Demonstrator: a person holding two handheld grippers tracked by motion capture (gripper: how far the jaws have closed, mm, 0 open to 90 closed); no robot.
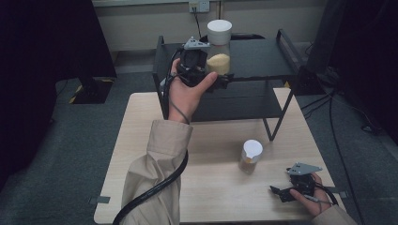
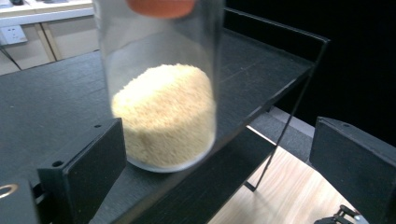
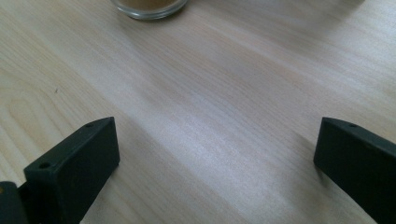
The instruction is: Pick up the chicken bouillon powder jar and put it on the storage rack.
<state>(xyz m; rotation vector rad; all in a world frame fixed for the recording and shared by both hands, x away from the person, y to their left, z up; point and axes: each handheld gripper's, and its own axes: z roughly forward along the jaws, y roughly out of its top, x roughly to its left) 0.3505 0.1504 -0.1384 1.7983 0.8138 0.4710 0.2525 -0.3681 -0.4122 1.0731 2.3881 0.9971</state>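
A clear glass jar [image 1: 218, 52] with a white lid, partly filled with pale yellow grains, stands on the top shelf of a black metal rack [image 1: 263, 56] close to its front edge. My left gripper [image 1: 214, 75] reaches in from the left at the jar's base. In the left gripper view the jar [image 2: 163, 112] is between the jaws: the left jaw is right beside the glass and the right jaw stands well clear. Something orange-red [image 2: 161, 5] shows at the jar's top. My right gripper [image 1: 278, 191] rests low on the table, open, with bare wood between its jaws [image 3: 217, 126].
A second, smaller jar [image 1: 250, 157] with a white lid and brownish contents stands on the wooden table [image 1: 211, 197], left of and beyond my right gripper; its base [image 3: 149, 7] shows ahead of the jaws. The rack has a lower shelf [image 1: 234, 101]. A wall socket [image 1: 199, 5] is behind.
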